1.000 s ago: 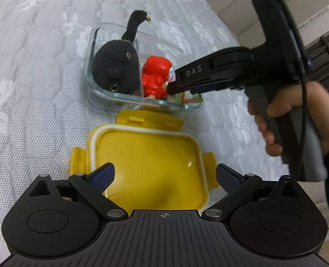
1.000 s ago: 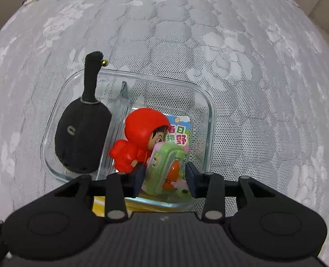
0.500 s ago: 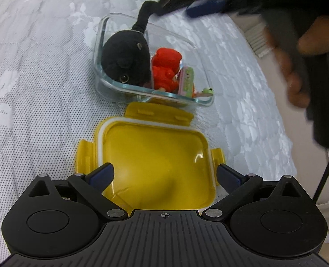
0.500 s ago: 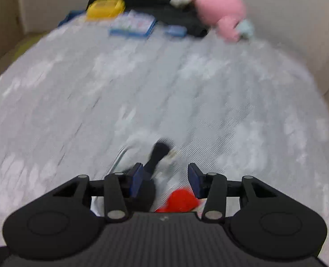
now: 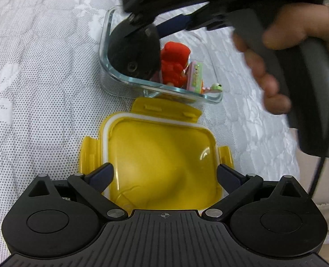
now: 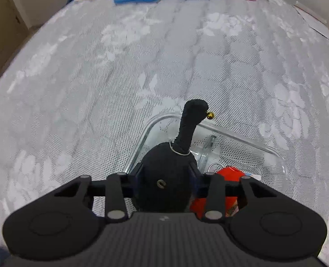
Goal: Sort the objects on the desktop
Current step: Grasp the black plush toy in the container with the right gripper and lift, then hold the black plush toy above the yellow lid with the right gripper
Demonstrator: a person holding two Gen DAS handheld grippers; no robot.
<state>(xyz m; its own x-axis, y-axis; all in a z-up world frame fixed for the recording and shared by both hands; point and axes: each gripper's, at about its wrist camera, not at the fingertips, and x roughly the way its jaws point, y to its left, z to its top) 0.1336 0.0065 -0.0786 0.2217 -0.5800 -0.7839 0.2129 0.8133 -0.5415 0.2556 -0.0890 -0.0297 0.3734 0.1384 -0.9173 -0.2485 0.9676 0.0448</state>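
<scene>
The glass container (image 5: 111,75) sits on the white quilted bed (image 5: 35,71) and serves as landmark. In its left compartment lies the black plush toy (image 6: 164,178), neck rising over the far rim. The right tool (image 6: 165,179) is clenched on that plush, 1 finger (image 6: 137,175) at each side. Right of the divider stand the red figure (image 5: 173,64) and a green-pink toy (image 5: 196,79). Just in front of the container lies the yellow lid (image 5: 160,155), over which the left tool (image 5: 164,175) hovers with both fingers spread, released.
</scene>
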